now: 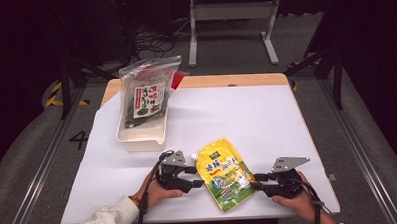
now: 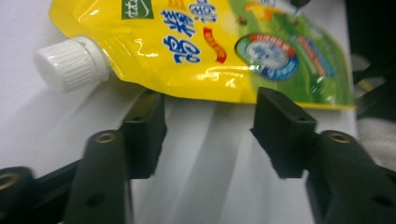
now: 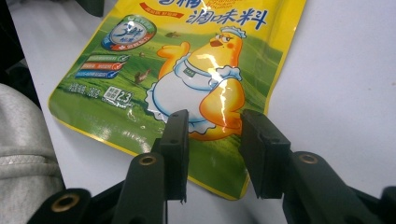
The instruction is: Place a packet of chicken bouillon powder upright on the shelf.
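A yellow and green spouted pouch [image 1: 224,173] with a white screw cap [image 2: 70,63] lies flat on the white table cover near the front edge. My left gripper [image 1: 198,181] sits at the pouch's left edge, open, jaws just short of the pouch [image 2: 210,46]. My right gripper [image 1: 254,181] is at the pouch's right edge, open, with its jaws reaching over the printed chicken on the pouch [image 3: 187,74]. Neither holds anything.
A cream tray [image 1: 140,135] at the back left holds a clear zip bag [image 1: 148,88] with a dark seaweed pack leaning in it. A grey sleeve [image 3: 23,154] lies beside the pouch. The table's front edge is close behind both hands.
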